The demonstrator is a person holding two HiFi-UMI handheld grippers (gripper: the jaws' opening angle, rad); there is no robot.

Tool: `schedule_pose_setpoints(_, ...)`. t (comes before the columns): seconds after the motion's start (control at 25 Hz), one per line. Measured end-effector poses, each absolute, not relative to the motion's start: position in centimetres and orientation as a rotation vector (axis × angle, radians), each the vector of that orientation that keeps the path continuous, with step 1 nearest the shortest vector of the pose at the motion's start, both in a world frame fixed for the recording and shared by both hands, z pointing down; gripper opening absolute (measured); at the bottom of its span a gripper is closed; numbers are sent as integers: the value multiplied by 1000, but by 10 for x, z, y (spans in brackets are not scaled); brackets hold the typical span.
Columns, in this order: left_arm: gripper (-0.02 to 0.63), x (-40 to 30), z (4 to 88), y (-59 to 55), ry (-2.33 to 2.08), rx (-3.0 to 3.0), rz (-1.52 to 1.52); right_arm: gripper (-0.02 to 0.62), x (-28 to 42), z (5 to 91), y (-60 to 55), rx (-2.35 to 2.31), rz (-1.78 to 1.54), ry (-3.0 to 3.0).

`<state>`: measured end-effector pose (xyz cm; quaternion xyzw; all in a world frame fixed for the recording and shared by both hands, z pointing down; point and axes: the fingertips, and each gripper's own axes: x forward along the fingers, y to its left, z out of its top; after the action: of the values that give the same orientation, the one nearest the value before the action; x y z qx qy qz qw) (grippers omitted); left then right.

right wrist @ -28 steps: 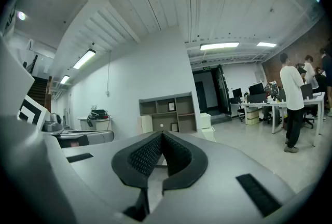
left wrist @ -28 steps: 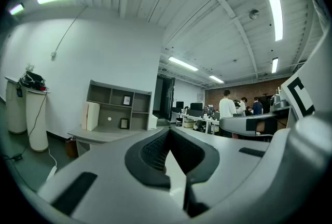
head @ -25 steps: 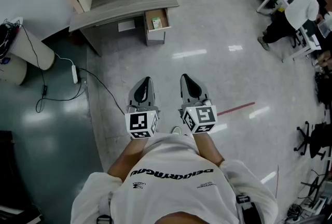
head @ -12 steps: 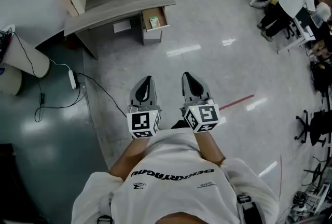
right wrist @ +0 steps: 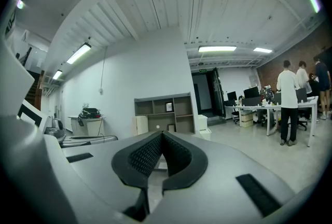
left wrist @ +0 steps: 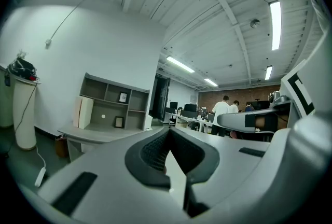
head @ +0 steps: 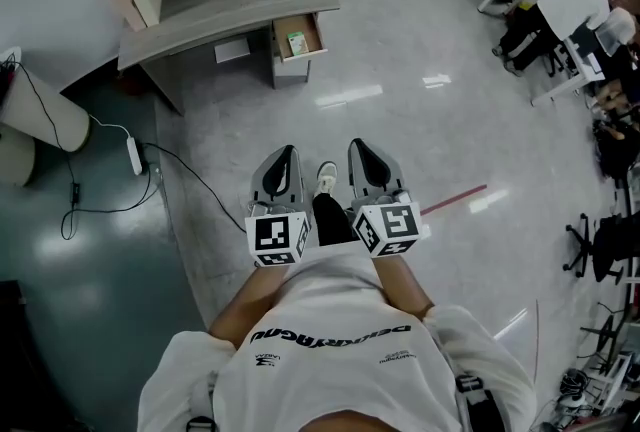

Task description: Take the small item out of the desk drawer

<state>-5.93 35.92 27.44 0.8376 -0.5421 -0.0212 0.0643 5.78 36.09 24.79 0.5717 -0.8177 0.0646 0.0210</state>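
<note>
Approach stage, I judge: the small item (head: 297, 43) lies in the bench's (head: 230, 15) open drawer (head: 312, 30), upper centre, well apart from left gripper (head: 282, 158) and right gripper (head: 362, 152), fingers (right wrist: 137, 158) pressed together, empty; next, walk closer and spread them.

Desk drawer (head: 300, 24): pulled open below the right end of the grey desk (head: 225, 12), its interior light brown. 1 small green-and-white item (head: 297, 43) lies flat inside, near the drawer's middle.
</note>
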Motion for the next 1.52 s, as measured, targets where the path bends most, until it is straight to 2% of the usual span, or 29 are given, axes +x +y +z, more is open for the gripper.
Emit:
schedule_pose_setpoints(0.64, 15, -37, 298, 200, -1684, 2489, 27, 32, 74, 270, 195, 1712, 290, -2588)
schedule_pose_setpoints(1.04, 15, 14, 285, 73, -1734, 2455, 56, 31, 126, 260, 66, 1649, 301, -2594)
schedule_pose_setpoints(1.52, 15, 16, 302, 18, -1787, 2356, 154, 31, 118, 297, -1, 1486, 424, -2593)
